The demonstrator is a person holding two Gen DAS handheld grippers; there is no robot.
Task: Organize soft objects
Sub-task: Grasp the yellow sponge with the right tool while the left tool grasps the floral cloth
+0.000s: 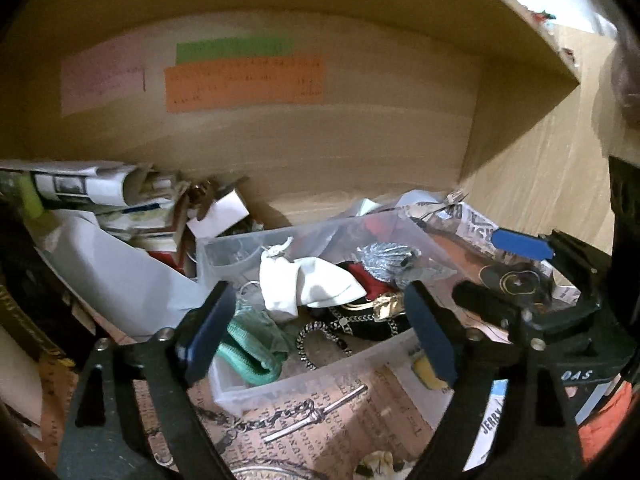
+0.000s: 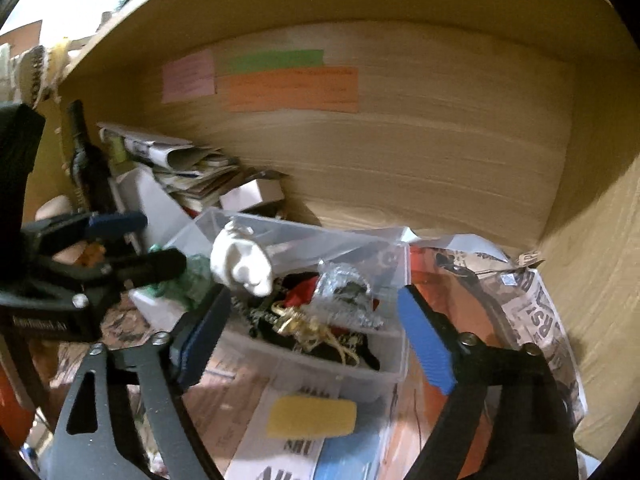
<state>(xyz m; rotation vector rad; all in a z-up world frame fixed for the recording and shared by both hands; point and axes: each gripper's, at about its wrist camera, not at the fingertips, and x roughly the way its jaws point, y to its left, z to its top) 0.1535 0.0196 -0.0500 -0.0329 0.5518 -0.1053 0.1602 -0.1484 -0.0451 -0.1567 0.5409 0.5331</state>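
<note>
The left gripper point(image 1: 320, 328) sits closest, its fingers point(image 1: 208, 328) spread wide with nothing between them, poised over the near end of a clear plastic bin point(image 1: 280, 388). The right gripper point(image 2: 316, 340) is likewise spread wide and empty, hanging over the same clear plastic bin point(image 2: 320, 368) from the other side.

Around all this stands a wooden shelf point(image 1: 320, 152), its back wall carrying a pink paper note point(image 1: 100, 80), a green paper note point(image 1: 236, 50) and an orange paper note point(image 1: 244, 84). Printed newspaper sheets point(image 1: 340, 412) cover the shelf floor under the bin. A heap of folded papers and small boxes point(image 1: 120, 208) is piled to the left of the bin, against the back wall.

Inside the bin, a white cloth pouch point(image 1: 304, 280) lies in the middle, knotted at its top. A teal knitted piece point(image 1: 252, 348) is tucked at the near left end, just beside the left finger. A silver crinkled item point(image 1: 388, 264) rests toward the far right, with red fabric point(image 1: 372, 284) under it and a tangle of chains point(image 1: 320, 340) and gold jewellery point(image 1: 388, 306) beside it. A yellow sponge point(image 2: 312, 416) lies on the newspaper outside the bin, in front of its near wall.
</note>
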